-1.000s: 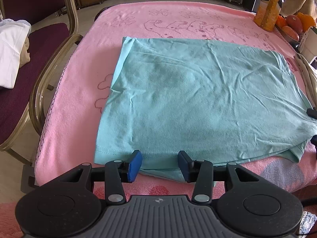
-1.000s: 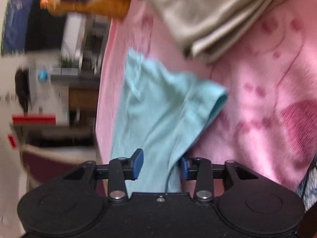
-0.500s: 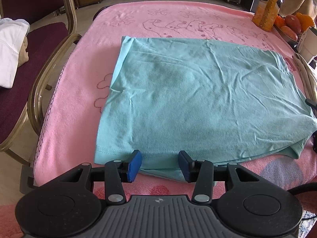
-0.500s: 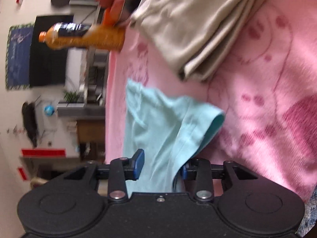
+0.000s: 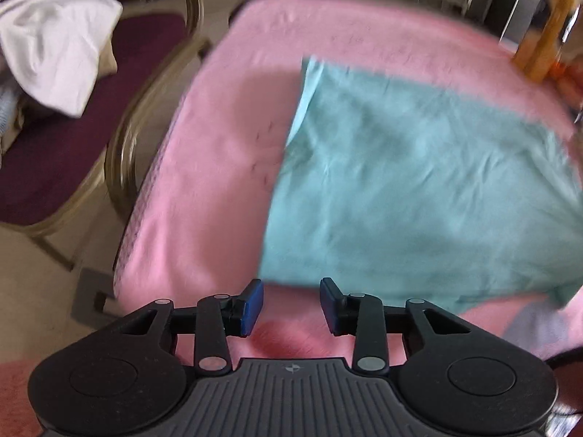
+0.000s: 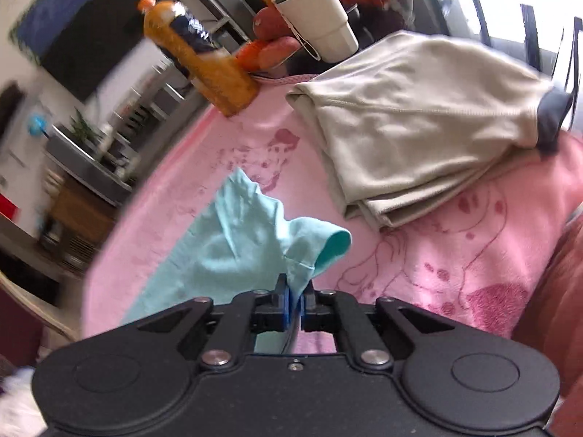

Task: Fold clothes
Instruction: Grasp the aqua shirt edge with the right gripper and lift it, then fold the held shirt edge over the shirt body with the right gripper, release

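A teal T-shirt (image 5: 419,182) lies flat on the pink blanket (image 5: 218,167). My left gripper (image 5: 290,304) hovers at the shirt's near left corner. Its jaws are closing with only pink blanket between them, and the hem lies just beyond the tips. In the right wrist view my right gripper (image 6: 296,300) is shut on the teal shirt (image 6: 233,251) near its sleeve, and the cloth rises off the blanket (image 6: 455,255) into the pads. The sleeve opening flares to the right of the grip.
A folded beige garment (image 6: 419,127) lies on the blanket behind the right gripper. Beyond it stand an orange drink bottle (image 6: 196,58), a white cup (image 6: 317,14) and fruit. A maroon chair (image 5: 73,138) with white cloth (image 5: 54,43) stands left of the table.
My right gripper closed on the shirt's sleeve edge, lifted and rolled, turning the view upright. My left gripper shifted left, off the hem, and its jaws narrowed slightly.
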Available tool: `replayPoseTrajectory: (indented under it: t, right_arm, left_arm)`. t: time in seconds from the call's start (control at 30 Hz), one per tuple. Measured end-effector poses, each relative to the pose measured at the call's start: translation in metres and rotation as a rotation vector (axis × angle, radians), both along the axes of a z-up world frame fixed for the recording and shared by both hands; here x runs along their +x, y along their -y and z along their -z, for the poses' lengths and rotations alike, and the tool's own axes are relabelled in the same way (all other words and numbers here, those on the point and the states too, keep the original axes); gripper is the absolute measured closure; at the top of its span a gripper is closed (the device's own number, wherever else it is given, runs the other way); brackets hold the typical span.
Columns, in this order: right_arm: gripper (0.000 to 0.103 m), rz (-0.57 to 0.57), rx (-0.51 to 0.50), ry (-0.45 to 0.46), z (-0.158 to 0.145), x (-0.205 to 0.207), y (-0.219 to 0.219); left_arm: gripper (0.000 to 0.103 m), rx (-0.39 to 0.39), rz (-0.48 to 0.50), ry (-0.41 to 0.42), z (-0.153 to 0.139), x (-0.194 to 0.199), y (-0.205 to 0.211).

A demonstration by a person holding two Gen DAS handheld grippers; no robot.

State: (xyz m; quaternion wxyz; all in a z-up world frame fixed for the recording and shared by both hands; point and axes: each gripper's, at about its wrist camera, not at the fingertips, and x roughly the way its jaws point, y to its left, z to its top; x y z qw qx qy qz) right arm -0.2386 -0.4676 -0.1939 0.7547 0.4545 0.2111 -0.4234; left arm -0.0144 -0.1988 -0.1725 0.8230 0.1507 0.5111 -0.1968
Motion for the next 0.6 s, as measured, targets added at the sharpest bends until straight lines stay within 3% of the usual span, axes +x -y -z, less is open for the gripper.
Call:
replayPoseTrajectory:
  t: [0.13,0.23,0.37,0.5,0.6]
  right_arm:
    - [0.098,-0.034,-0.073,-0.108,-0.002,0.02,-0.002]
    - [0.098,-0.087,-0.159,-0.145,-0.013,0.031,-0.007]
    - [0.099,-0.199,-0.342,-0.134,-0.049,0.055,-0.029]
    - [0.099,-0.367,-0.536,-0.088,-0.084,0.095,-0.073]
    - [0.099,-0.582,-0.689,-0.051,-0.095,0.131,-0.125]
  left_arm:
    - [0.067,0.027,0.048,0.013,-0.003,-0.001,0.003]
    - [0.067,-0.03,0.058,-0.015,-0.018,0.002,-0.008]
    - [0.062,-0.105,0.101,0.068,-0.053,0.003,-0.029]
    - [0.06,-0.118,0.108,0.15,-0.073,0.015,-0.052]
    - [0.059,-0.165,0.032,0.17,-0.077,0.031,-0.072]
